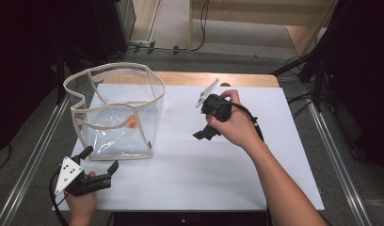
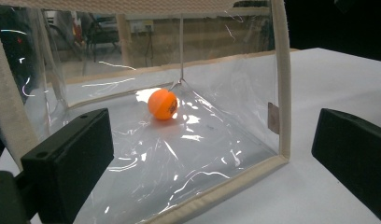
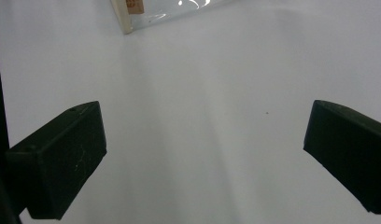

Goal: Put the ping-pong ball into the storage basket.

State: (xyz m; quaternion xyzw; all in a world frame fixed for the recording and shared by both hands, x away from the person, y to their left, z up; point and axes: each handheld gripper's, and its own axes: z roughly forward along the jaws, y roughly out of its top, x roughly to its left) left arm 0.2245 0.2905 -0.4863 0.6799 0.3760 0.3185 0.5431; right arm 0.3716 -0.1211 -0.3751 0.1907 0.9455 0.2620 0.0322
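A clear plastic bag (image 1: 116, 75) with beige trim stands open-topped on the left of the white sheet (image 1: 218, 174). Inside it, on the bottom, lies a small orange ball (image 1: 132, 124). My left gripper (image 1: 102, 158) is open just in front of the bag's near edge. In the left gripper view the ball (image 2: 163, 104) sits behind the bag's clear wall (image 2: 216, 93), framed by the open gripper (image 2: 212, 154). A hand holds my right gripper (image 1: 203, 134) over the sheet's middle, to the right of the bag. It points down, open (image 3: 202, 154) and empty, with the bag's corner (image 3: 122, 21) farther off.
The white sheet covers a wooden table (image 1: 246, 80). Metal rails (image 1: 35, 155) run along both sides. Dark equipment and cables stand at the far right (image 1: 322, 75). A forearm (image 1: 284, 193) crosses the sheet's right front.
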